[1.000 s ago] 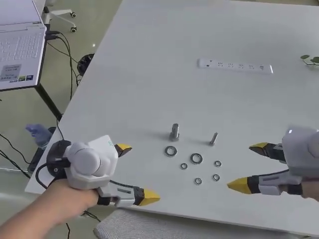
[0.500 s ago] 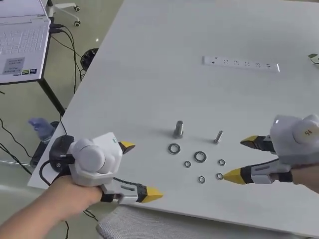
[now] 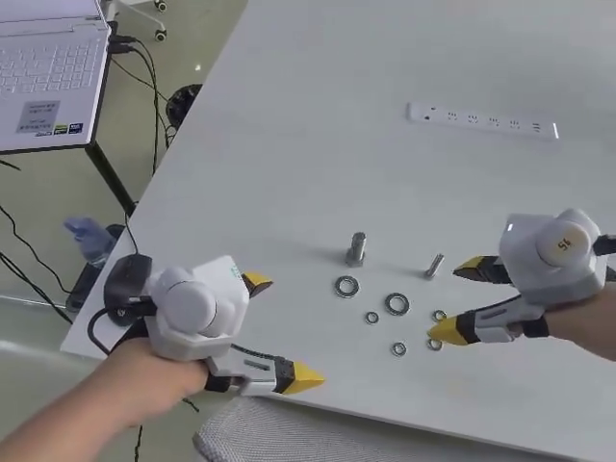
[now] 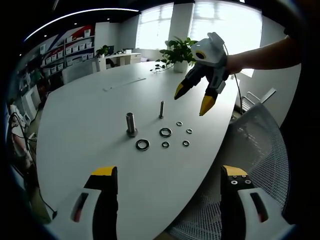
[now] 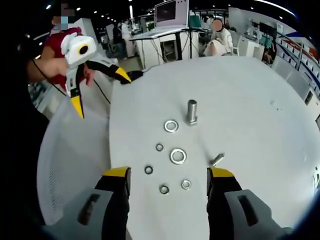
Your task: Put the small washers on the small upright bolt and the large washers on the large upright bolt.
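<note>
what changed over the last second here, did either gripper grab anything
The right hand-held gripper moved in toward the small washers. Its lower tip is now beside the nearest one. Its jaws are open and nothing was taken hold of. The left hand-held gripper, also open, the large bolt, the small bolt and the large washers stayed put. The overall shift is the camera's.

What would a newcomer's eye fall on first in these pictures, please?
Most likely the two yellow-tipped grippers, both open over the near part of the white table: the left gripper at the near edge, the right gripper just right of the small parts. Between them, six loose washers lie in front of a thick bolt and a thin bolt.
</note>
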Tool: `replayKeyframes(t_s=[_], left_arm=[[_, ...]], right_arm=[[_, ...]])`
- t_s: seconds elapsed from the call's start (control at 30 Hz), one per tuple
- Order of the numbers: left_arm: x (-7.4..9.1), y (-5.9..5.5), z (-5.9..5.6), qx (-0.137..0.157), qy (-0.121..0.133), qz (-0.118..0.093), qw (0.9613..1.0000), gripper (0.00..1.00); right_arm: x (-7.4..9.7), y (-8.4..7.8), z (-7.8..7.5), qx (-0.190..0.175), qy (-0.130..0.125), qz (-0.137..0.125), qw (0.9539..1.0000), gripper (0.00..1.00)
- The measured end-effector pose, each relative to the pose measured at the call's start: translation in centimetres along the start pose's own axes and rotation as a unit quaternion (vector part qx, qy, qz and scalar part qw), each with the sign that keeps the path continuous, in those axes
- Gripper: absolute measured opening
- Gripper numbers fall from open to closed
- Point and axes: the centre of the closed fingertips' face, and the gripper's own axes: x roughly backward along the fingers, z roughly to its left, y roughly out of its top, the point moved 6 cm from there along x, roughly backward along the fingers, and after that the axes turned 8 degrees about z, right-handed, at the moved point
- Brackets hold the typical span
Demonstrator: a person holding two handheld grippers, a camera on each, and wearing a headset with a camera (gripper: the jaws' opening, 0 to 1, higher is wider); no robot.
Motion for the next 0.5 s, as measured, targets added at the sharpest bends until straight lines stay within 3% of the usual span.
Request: replayKeyframes(t_s=[0.5], left_arm=[[0.0, -0.3, -0.4, -0.001, -0.006, 0.004, 1.0000, 0.83]], right_arm=[[-1.7, 1.3, -0.4, 0.045, 0.005, 0.034, 0.9984, 0.57]])
